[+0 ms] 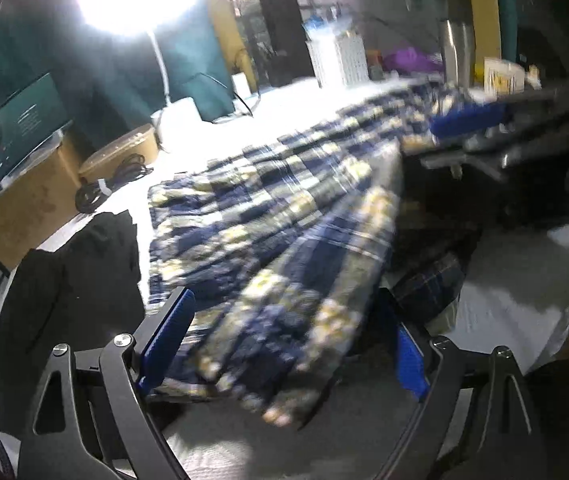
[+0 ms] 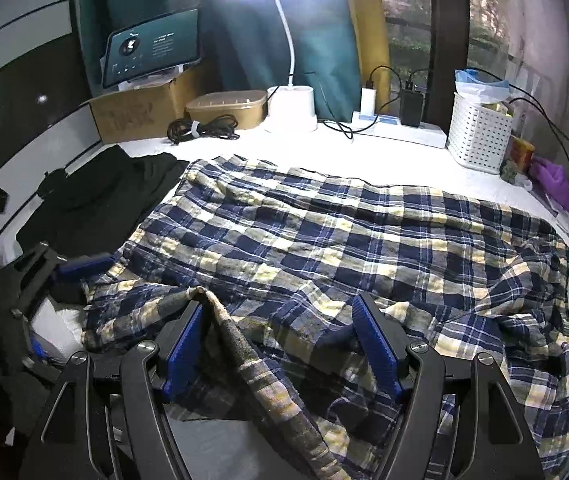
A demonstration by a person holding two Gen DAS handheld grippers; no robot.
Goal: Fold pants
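Blue, white and yellow plaid pants [image 2: 324,232] lie spread and wrinkled across the white table [image 2: 364,160]. My right gripper [image 2: 280,340] stands open over their near edge, and a raised ridge of cloth [image 2: 240,344] runs up beside its left pad. In the blurred left wrist view the pants [image 1: 268,216] stretch away from my left gripper [image 1: 288,344]. It is open, with cloth lying loosely between its blue pads. In the right wrist view the left gripper [image 2: 80,266] sits at the pants' left edge. The right gripper [image 1: 468,116] shows blurred over their far end in the left wrist view.
A black garment [image 2: 96,196] lies left of the pants. Along the back stand a cardboard box [image 2: 136,112] with a tablet, a brown lidded box [image 2: 224,106], a cable bundle [image 2: 200,128], a lamp base [image 2: 290,110], a power strip [image 2: 400,128] and a white basket [image 2: 478,136].
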